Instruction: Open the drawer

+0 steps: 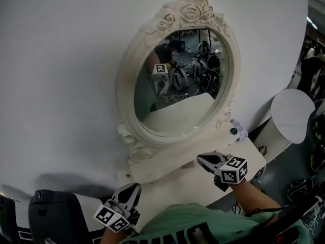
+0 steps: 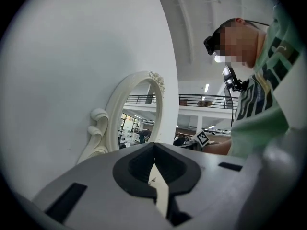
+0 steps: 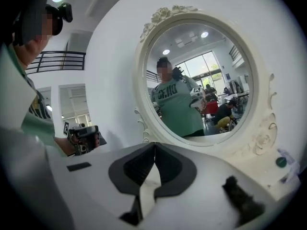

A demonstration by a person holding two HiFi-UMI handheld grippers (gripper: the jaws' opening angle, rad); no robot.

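Observation:
A white vanity top (image 1: 170, 179) stands against the wall and carries an oval mirror (image 1: 177, 85) in an ornate cream frame. No drawer front shows in any view; the person's green shirt covers the vanity's front edge. My left gripper (image 1: 135, 187) hovers at the top's near left corner, its jaws shut with nothing between them (image 2: 154, 146). My right gripper (image 1: 200, 159) is over the top's right part, below the mirror, pointing slightly down. Its jaws are also shut and empty (image 3: 154, 145). The mirror frame (image 3: 144, 104) rises just beyond the right gripper's tips.
A small green-capped item (image 1: 233, 131) sits at the vanity's right end by the frame. A round white table (image 1: 292, 108) stands to the right. A dark seat (image 1: 51, 212) is at the lower left. The white wall (image 1: 61, 75) backs the vanity.

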